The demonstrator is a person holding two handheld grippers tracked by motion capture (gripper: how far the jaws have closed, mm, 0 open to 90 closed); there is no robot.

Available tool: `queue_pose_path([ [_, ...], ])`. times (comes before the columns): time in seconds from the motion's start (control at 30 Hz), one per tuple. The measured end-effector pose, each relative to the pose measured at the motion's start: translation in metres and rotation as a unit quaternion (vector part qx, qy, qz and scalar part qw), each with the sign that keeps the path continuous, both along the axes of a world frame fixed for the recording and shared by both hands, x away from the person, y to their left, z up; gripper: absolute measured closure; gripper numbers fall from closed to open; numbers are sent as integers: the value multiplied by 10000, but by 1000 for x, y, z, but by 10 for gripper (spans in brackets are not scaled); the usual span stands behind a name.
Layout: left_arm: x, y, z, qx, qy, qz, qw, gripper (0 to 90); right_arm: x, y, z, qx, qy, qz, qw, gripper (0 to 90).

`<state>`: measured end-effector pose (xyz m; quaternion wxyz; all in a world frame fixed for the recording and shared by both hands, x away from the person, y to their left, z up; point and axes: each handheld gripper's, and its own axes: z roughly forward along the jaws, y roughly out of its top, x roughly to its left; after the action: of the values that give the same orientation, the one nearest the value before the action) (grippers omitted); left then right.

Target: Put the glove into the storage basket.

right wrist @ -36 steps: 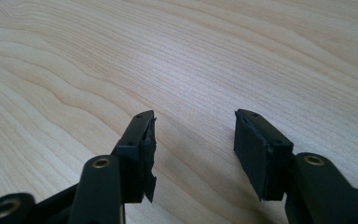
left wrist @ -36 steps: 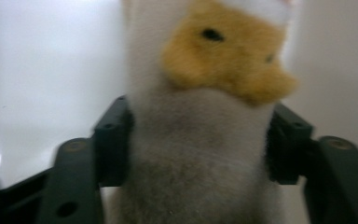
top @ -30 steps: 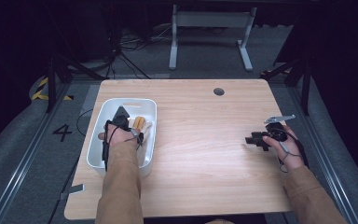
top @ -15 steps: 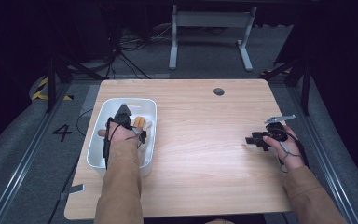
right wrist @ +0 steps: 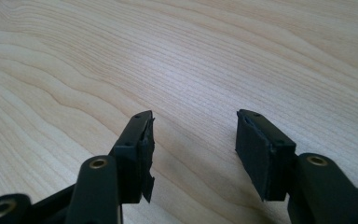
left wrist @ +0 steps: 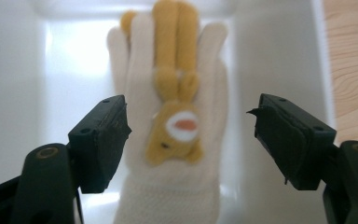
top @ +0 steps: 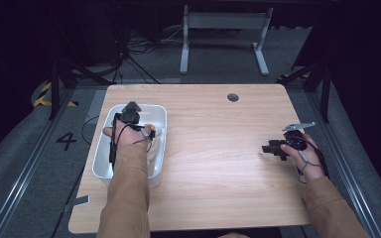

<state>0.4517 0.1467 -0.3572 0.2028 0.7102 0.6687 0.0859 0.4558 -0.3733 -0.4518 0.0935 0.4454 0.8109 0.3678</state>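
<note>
Glove point(left wrist: 172, 140) with the bunny's lying flat in the white tub point(top: 110, 163) by the bench's left edge; my left tool point(left wrist: 191, 140) is spread above it, so I'd drop straight and pinch mid-palm. Right tool point(right wrist: 193, 149) idles spread.

A cream knit glove point(left wrist: 172, 140) lies flat in my white bin point(left wrist: 279, 56), fingers pointing away from me and cuff nearest. A tan plush animal is sewn on its back, with long ears running up along the fingers and a white muzzle with an orange nose. It sits between the spread jaws of my left gripper point(left wrist: 191, 140), untouched.
</note>
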Motion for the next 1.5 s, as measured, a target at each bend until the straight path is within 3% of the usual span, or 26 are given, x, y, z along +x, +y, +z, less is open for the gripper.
queue_pose_path([
  [0.13, 0, -16, 15, 18, -443, -310, 9985, 288, 0, -2, 0, -7, 0, -38, 10000, 475],
  [0.17, 0, -16, 15, 18, -443, -310, 9985, 289, 0, -2, 0, -7, 0, -38, 10000, 475],
  [0.23, 0, -22, 18, -12, -648, -497, 9967, 293, -1, -3, 0, -14, -31, -28, 10000, 474],
  [0.4, -2, -42, 23, -87, -785, -946, 9924, 295, -3, -7, 2, 8, -49, -40, 10000, 478],
  [0.43, -4, -49, 25, -163, -892, -1184, 9888, 295, -4, -8, 3, -7, -35, -58, 10000, 488],
  [0.47, -4, -49, 25, -163, -892, -1184, 9888, 298, -5, -9, 3, -62, -54, -25, 10000, 494],
  [0.57, -11, -57, 28, -336, -1188, -1616, 9791, 299, -7, -12, 4, -97, -40, -26, 9999, 504],
  [0.6, -14, -59, 28, -353, -1240, -1736, 9763, 300, -8, -14, 5, -76, -30, -33, 10000, 508],
  [0.7, -23, -65, 29, -431, -1324, -1934, 9712, 301, -11, -18, 6, -62, -24, -58, 10000, 512],
  [0.77, -31, -72, 28, -525, -1388, -2169, 9649, 297, -13, -19, 7, -101, -29, -7, 9999, 519],
  [0.8, -34, -74, 27, -570, -1413, -2217, 9631, 297, -13, -19, 7, -101, -29, -7, 9999, 519],
  [0.9, -42, -83, 20, -740, -1492, -2532, 9530, 297, -14, -20, 8, -146, -66, 15, 9999, 525],
  [0.93, -46, -88, 14, -766, -1557, -2674, 9478, 295, -14, -21, 8, -136, -75, 24, 9999, 527],
  [0.97, -46, -88, 14, -766, -1557, -2674, 9478, 295, -14, -21, 9, -148, -83, 21, 9999, 526],
  [1.0, -48, -90, 11, -781, -1577, -2761, 9449, 295, -14, -21, 9, -148, -83, 21, 9999, 526],
  [1.1, -55, -98, 1, -791, -1626, -2905, 9396, 296, -13, -21, 8, -154, -72, 29, 9999, 526],
  [1.17, -60, -102, -7, -670, -1646, -2980, 9379, 296, -14, -22, 8, -195, -65, 39, 9998, 524],
  [1.23, -62, -104, -11, -659, -1634, -3005, 9374, 296, -14, -22, 9, -197, -66, 34, 9998, 523],
  [1.27, -65, -106, -17, -729, -1673, -3013, 9359, 296, -14, -22, 9, -167, -64, 57, 9998, 522],
  [1.33, -69, -110, -24, -759, -1681, -3114, 9322, 295, -14, -22, 9, -163, -81, 68, 9998, 522],
  [1.43, -74, -115, -36, -711, -1728, -3336, 9240, 296, -15, -21, 11, -157, -118, 136, 9997, 516],
  [1.5, -76, -116, -43, -711, -1781, -3409, 9203, 296, -15, -22, 11, -175, -138, 151, 9996, 515],
])
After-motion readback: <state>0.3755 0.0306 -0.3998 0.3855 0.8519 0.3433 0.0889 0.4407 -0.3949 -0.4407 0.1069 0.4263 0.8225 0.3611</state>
